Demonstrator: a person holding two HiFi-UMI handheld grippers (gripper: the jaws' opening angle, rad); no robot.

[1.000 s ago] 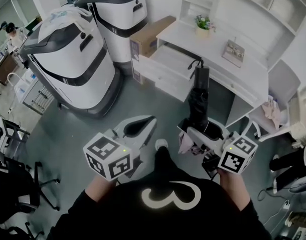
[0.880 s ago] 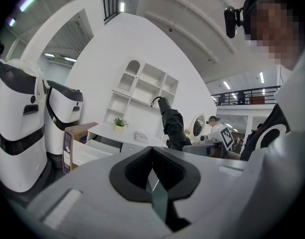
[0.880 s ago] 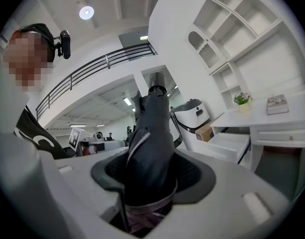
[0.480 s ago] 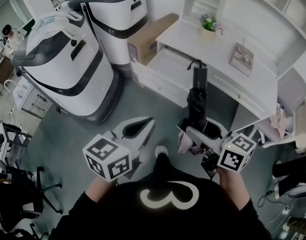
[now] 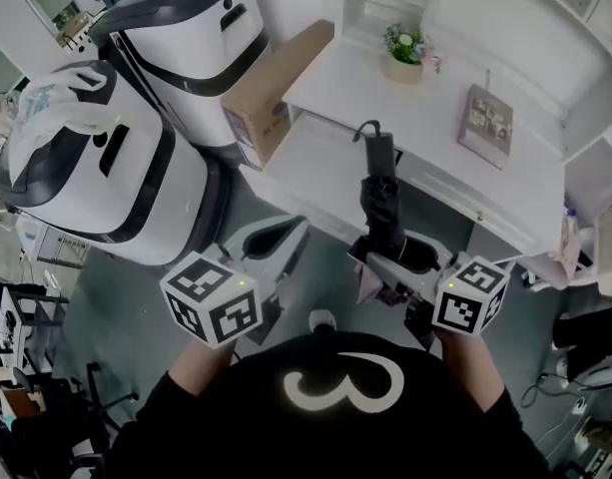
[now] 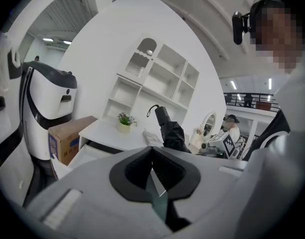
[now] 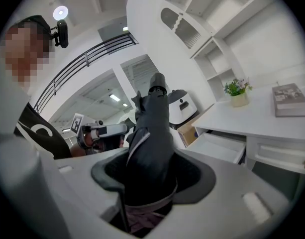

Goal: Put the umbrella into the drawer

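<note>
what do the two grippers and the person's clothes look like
The left gripper and right gripper are pale grey-white moulded shells. Their fingers have black padded hollows on the inner side. Each carries a white cube printed with black square markers and showing a small greenish light. No cables show. The person wears a black top with a white looped mark.

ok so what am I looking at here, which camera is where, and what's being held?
No robot: a person holds a two-jaw gripper in each hand. The wide picture is from a head camera looking down; the other two ride on the grippers, looking along their jaws. The right gripper clamps a folded black umbrella. The left gripper is shut and empty. Ahead is a white desk with an open drawer, a potted plant and a book; a cardboard box sits beside it.
</note>
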